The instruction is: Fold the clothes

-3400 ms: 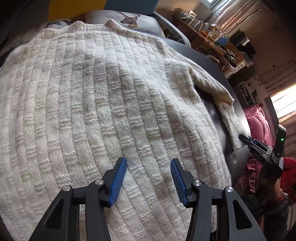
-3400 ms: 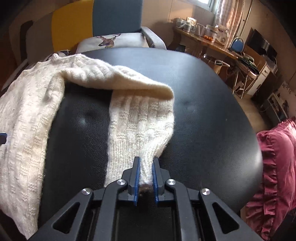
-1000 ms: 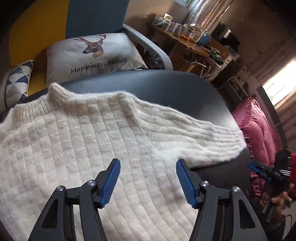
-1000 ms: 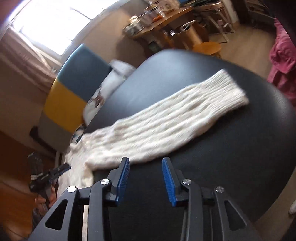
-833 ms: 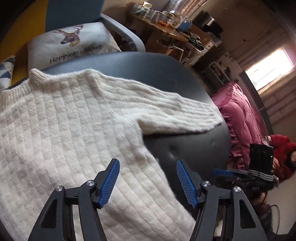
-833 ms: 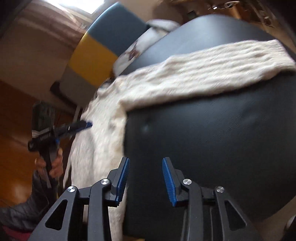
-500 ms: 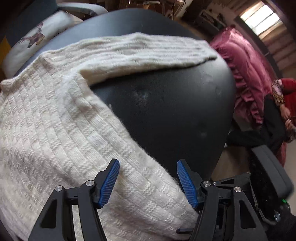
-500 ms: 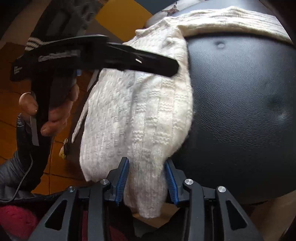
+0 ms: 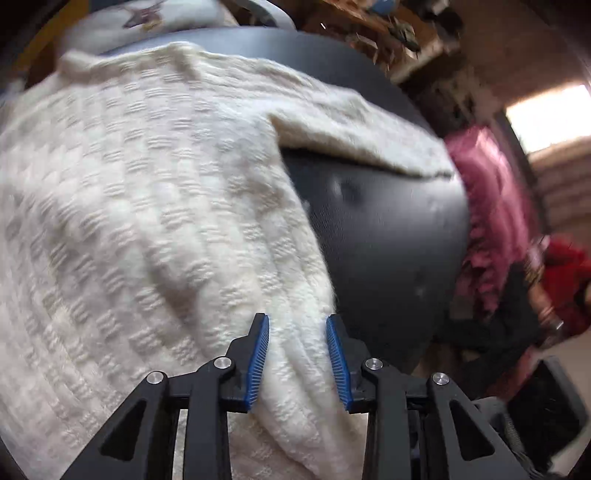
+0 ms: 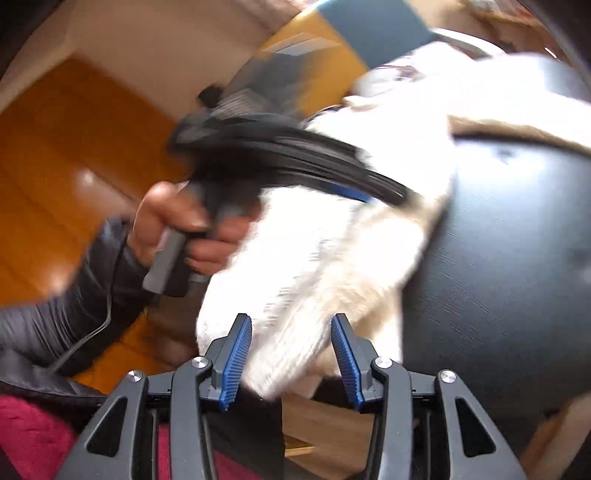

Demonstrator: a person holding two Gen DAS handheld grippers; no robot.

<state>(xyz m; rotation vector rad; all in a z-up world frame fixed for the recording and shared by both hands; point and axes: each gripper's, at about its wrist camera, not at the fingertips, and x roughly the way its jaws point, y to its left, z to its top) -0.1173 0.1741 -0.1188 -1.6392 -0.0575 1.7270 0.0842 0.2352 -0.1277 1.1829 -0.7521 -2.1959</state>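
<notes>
cream knitted sweater (image 9: 155,206) spread over a black padded surface (image 9: 388,236), its hem hanging off the near edge and one sleeve (image 9: 369,129) stretched out across the black padding toward a pink ruffled fabric (image 9: 491,192). left gripper (image 9: 298,354): blue-padded jaws partly apart, straddling the corner fold of the hem, with knit filling the gap and touching both pads; whether they are pressing it cannot be told. right gripper (image 10: 291,354): jaws wide, the drooping hem corner lying between them, no clamp visible; this view is motion-blurred. in the right wrist view the left gripper's black body reaches over the sweater (image 10: 314,266), held by a hand (image 10: 177,229) in a dark sleeve (image 10: 62,314). behind: a deer-print cushion (image 9: 155,16) and a yellow and blue chair back (image 10: 343,26), above an orange wooden floor (image 10: 48,177).
</notes>
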